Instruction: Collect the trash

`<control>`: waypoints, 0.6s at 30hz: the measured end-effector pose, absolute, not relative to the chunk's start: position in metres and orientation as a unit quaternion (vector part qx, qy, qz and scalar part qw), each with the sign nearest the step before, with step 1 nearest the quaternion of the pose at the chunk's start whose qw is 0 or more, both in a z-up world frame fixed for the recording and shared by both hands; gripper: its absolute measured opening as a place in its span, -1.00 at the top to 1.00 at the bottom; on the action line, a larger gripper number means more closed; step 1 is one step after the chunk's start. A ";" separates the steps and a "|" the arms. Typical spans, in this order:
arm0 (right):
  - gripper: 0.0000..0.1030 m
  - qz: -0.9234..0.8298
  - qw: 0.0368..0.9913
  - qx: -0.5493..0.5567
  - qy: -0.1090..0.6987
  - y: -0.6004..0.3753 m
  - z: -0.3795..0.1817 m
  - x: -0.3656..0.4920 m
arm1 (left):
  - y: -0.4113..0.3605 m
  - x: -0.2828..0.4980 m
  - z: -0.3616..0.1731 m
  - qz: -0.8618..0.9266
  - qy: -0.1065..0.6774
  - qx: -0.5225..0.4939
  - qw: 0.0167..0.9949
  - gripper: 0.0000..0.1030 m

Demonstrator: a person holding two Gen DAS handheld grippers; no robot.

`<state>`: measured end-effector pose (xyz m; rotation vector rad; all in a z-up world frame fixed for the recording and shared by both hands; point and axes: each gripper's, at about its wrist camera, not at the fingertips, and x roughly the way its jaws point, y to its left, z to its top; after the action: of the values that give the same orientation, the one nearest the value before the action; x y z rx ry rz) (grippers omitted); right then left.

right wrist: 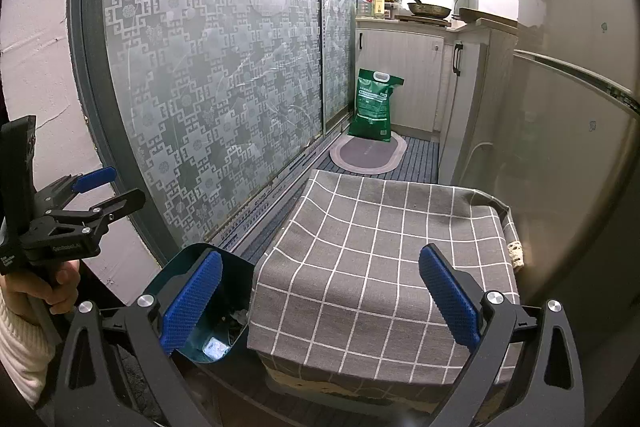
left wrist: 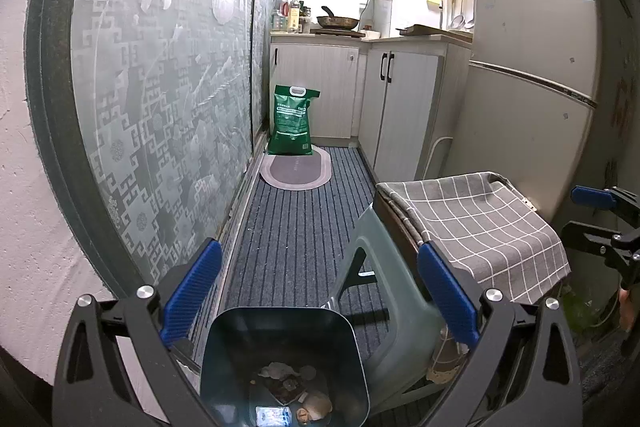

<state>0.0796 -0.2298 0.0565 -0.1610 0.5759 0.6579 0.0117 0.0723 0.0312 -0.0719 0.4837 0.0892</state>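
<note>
A dark teal trash bin [left wrist: 280, 351] stands on the floor right below my left gripper [left wrist: 320, 299], which is open and empty above it. Inside lie scraps of trash [left wrist: 296, 395], shells and a shiny wrapper. The bin also shows in the right wrist view [right wrist: 236, 291], left of a low table under a grey checked cloth [right wrist: 380, 267]. My right gripper [right wrist: 320, 301] is open and empty above the cloth's front edge. It shows at the right edge of the left wrist view [left wrist: 600, 219]. The left gripper shows at far left in the right wrist view [right wrist: 108, 187].
A grey-green plastic stool [left wrist: 384, 291] stands between bin and table. A frosted sliding door [left wrist: 168, 99] runs along the left; a fridge [left wrist: 528, 75] stands at right. A green rice bag [left wrist: 291, 121], an oval mat [left wrist: 296, 169] and cabinets [left wrist: 404, 107] lie ahead on the striped carpet.
</note>
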 end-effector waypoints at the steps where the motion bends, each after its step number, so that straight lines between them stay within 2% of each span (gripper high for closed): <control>1: -0.93 0.319 0.903 -0.077 0.278 -0.230 0.057 0.079 | 0.072 0.012 0.031 0.044 0.240 -0.036 0.969 -0.94; 18: -0.93 0.321 0.902 -0.077 0.278 -0.229 0.056 0.079 | 0.074 0.012 0.031 0.043 0.240 -0.036 0.969 -0.94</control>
<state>0.0789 -0.2286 0.0559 -0.1597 0.5746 0.6632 0.0116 0.0735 0.0311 -0.0724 0.4856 0.0861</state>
